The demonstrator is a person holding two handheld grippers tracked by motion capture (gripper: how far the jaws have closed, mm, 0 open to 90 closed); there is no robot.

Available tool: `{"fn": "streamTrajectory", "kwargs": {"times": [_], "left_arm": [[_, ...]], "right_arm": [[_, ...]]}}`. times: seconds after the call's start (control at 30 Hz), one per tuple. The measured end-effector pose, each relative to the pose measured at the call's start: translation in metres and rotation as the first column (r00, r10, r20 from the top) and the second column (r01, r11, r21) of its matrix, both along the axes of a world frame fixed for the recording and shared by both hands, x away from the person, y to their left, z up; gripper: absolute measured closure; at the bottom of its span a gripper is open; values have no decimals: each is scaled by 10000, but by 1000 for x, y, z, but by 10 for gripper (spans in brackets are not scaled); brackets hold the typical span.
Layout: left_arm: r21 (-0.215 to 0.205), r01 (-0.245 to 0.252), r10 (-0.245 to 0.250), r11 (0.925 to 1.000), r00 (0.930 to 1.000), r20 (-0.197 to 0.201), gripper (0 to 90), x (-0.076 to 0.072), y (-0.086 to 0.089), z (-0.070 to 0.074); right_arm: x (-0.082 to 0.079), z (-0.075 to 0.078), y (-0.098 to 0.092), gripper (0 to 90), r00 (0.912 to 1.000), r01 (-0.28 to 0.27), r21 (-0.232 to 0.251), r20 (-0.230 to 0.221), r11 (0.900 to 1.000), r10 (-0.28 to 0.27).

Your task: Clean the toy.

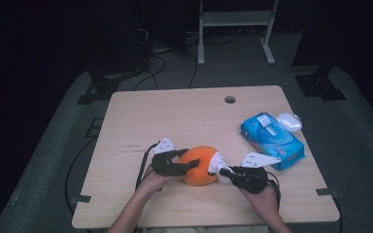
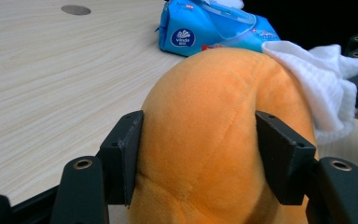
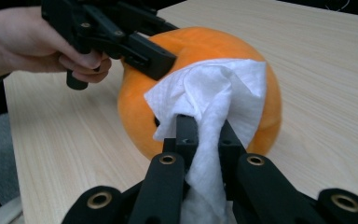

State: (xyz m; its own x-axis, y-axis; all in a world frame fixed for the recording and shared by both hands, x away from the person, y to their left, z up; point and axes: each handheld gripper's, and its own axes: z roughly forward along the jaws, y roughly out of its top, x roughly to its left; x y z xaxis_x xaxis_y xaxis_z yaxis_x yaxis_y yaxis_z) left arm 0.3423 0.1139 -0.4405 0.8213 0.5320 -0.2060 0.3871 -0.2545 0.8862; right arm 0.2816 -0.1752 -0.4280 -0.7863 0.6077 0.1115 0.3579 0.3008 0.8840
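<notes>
An orange plush ball (image 1: 200, 165) rests on the wooden table (image 1: 184, 116) near its front edge. My left gripper (image 1: 187, 162) is shut on the ball from the left; in the left gripper view both pads (image 2: 128, 154) press into the plush (image 2: 214, 130). My right gripper (image 1: 222, 171) is shut on a crumpled white tissue (image 3: 209, 93), which lies against the right side of the ball (image 3: 200, 46). The tissue (image 2: 326, 88) drapes over the ball's far side in the left gripper view. A hand holds the left gripper (image 3: 149, 58) at the upper left of the right gripper view.
A blue pack of wipes (image 1: 271, 139) lies at the table's right side, with a white rounded object (image 1: 289, 121) just behind it. A round cable hole (image 1: 229, 99) sits near the far edge. Bare wood spreads across the left and far parts.
</notes>
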Motion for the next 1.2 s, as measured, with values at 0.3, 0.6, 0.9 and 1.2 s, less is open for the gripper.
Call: {"fn": "streamTrajectory", "kwargs": {"times": [0.3, 0.6, 0.9, 1.2], "left_arm": [[197, 160, -167, 9997, 9994, 315, 366, -6, -7, 4], [751, 1219, -1301, 9897, 9847, 1159, 362, -25, -26, 10], [116, 901, -905, 9959, 9949, 434, 242, -17, -20, 10], [421, 507, -562, 9978, 9886, 1400, 388, -23, -23, 8]], "right_arm": [[13, -12, -20, 835, 9929, 903, -32, -772, 9959, -903], [8, 4, -19, 835, 9976, 655, 570, -268, 9962, -640], [13, -8, -30, 836, 9924, 952, 375, -820, 9948, -918], [8, -4, -24, 837, 9950, 806, 303, -619, 9963, -786]]}}
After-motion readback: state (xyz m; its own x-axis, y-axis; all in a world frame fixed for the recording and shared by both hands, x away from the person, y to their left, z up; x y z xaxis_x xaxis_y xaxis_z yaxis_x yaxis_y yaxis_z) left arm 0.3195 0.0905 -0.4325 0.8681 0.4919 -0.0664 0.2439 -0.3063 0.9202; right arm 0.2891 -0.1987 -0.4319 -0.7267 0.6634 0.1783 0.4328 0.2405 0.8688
